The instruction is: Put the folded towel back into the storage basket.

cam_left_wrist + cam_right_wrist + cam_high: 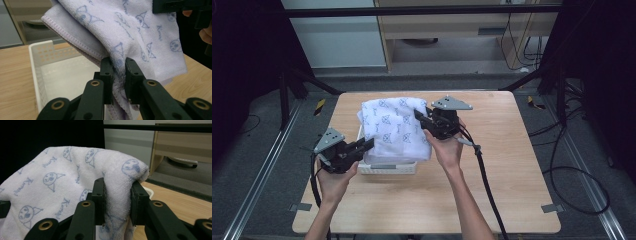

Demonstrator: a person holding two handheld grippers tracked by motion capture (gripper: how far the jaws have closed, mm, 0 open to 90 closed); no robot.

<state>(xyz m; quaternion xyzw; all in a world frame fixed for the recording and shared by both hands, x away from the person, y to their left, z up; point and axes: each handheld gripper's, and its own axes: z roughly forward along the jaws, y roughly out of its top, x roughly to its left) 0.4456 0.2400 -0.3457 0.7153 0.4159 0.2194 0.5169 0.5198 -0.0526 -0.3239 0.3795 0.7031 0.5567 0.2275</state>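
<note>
The left gripper (pixel 366 145) is clamped on the near-left edge of the towel (pixel 394 127), the right gripper (pixel 421 120) on its far-right fold. The towel is held stretched between them, directly above the white basket (pixel 388 169), which lies underneath.

High view: fixed overhead, faces forward and down, takes in the whole bench (pixel 492 165) from some way off. Left gripper view: rides low, looks along its jaws, very near the printed towel (pixel 130 32) above a white perforated basket (pixel 37 65). Right gripper view: equally close. All three share the towel.
</note>
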